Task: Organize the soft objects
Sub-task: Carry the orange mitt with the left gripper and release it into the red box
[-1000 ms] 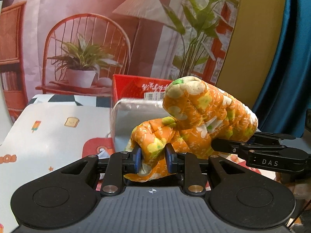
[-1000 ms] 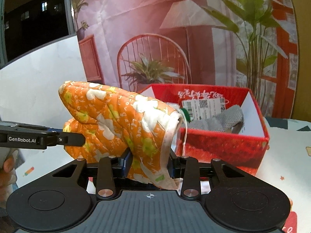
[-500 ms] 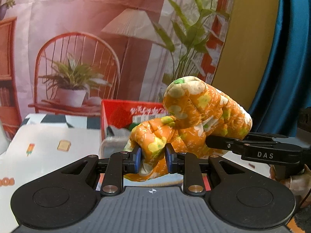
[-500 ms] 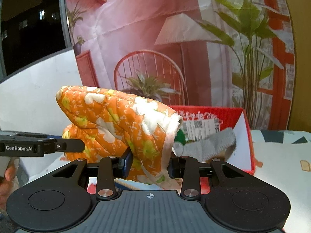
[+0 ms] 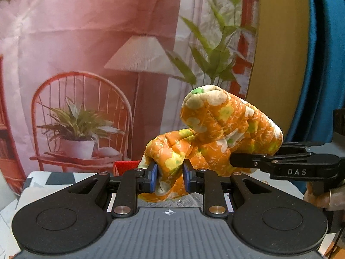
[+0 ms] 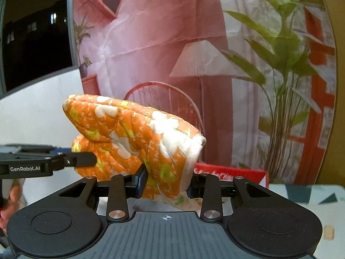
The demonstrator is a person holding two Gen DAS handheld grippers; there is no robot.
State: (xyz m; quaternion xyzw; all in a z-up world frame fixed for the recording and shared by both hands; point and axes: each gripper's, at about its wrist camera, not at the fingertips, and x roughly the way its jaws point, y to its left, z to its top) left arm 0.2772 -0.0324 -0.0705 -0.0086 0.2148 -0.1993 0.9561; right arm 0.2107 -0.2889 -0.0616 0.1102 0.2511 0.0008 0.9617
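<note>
Claws (image 5: 169,178) around puffy orange floral mitt (image 5: 226,127)

A printed backdrop (image 5: 90,43) fills the background, showing a red wire chair (image 5: 82,112), a potted plant (image 5: 77,133) on its seat, and a floor lamp (image 5: 140,54) beside it. To the backdrop's right hang a yellow panel (image 5: 280,54) and a blue curtain (image 5: 323,64).

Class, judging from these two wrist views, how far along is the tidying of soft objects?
Looks done: something grey lies beneath the mitt. In hand: the orange oven mitt, gripped by the left gripper and right gripper. Left: releasing it into the red box.
</note>
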